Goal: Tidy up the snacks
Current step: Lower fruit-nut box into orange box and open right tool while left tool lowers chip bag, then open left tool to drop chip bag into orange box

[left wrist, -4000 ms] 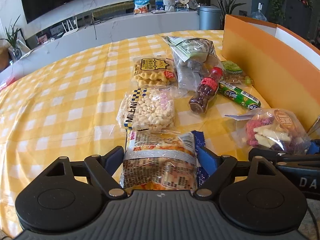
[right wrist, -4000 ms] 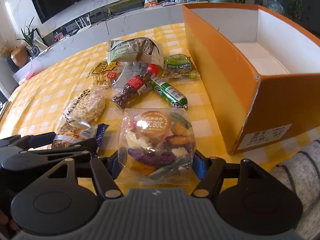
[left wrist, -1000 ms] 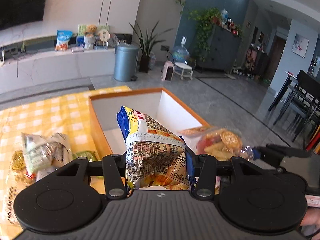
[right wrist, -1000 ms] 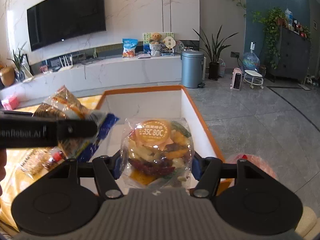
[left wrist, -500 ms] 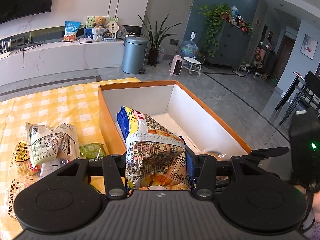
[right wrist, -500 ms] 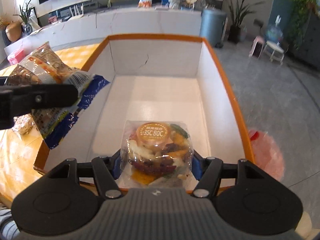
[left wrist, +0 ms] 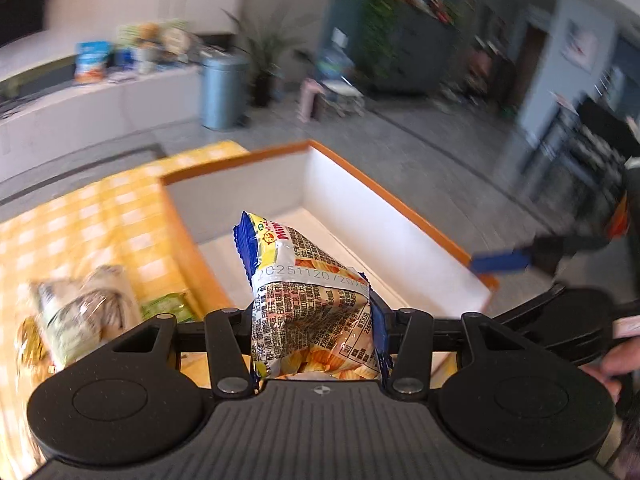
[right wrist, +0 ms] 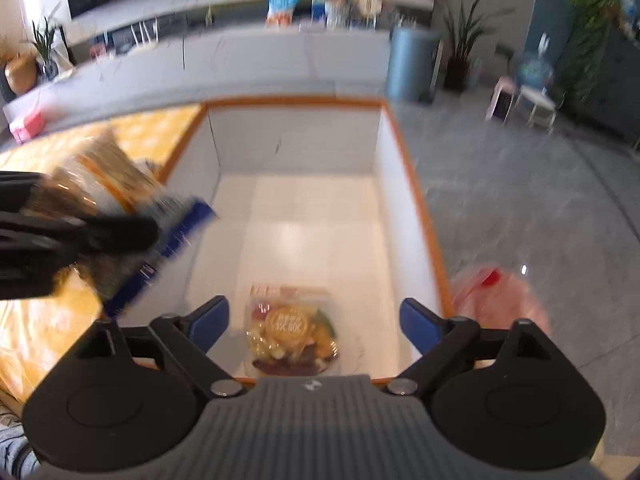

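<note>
The table (left wrist: 100, 232), under a yellow checked cloth, fills the left of the left wrist view and the left edge of the right wrist view. On it stands the box (right wrist: 400, 184), orange outside and white inside, open at the top; it takes the middle of the right wrist view and runs from centre to right in the left wrist view.

The right gripper (right wrist: 314, 322) sits at the bottom of its own view, above the near end of the box. Its jaws are opening, the 2 blue fingers (right wrist: 210, 320) spread wide, and nothing is pinched between them. The clear bag (right wrist: 292, 332) of mixed dried pieces, with a round orange label, lies below them on the box floor by the near wall, touching neither finger.

The left gripper (left wrist: 314, 328) is at the bottom centre of its view, with its 2 fingers pinching a crisp packet (left wrist: 308, 300), printed with small text and edged in blue. The packet stands up between them, in front of the box's near left corner. In the right wrist view it shows blurred at the middle left, over the box's left wall.

More snack bags (left wrist: 84, 312) lie blurred on the cloth at the lower left of the left wrist view, just beside the box's outer wall.
</note>
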The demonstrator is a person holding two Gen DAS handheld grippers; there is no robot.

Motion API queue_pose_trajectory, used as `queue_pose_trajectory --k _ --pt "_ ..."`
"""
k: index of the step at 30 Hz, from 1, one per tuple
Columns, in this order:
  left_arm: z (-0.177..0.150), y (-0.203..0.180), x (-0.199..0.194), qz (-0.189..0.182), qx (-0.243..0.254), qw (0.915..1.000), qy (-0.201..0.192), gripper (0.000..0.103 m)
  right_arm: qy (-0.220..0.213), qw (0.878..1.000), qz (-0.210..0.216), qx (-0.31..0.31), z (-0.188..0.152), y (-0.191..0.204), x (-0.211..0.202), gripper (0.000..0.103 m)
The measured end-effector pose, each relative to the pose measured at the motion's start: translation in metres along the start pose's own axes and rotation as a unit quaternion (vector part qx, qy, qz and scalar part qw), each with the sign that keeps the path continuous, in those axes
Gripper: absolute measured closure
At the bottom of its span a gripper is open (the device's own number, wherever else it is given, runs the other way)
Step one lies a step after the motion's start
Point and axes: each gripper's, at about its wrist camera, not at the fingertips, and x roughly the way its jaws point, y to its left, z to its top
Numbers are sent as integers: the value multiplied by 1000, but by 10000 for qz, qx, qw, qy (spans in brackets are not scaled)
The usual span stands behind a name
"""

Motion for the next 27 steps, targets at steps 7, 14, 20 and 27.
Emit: queue_pose_trajectory --k 7,14,20,27 --pt "24 -7 34 -779 1353 9842 834 47 -253 9995 -155 -45 -8 -14 -29 10" --pt "15 -28 87 -674 2236 9551 1825 47 -332 9993 32 173 -7 -21 -23 13" --pt "6 -43 111 -707 2467 9437 2089 48 -259 9995 -11 197 -7 -22 -17 13" --pt "10 -45 121 -676 2473 9404 2234 26 -257 9991 -43 349 -10 -22 -11 13"
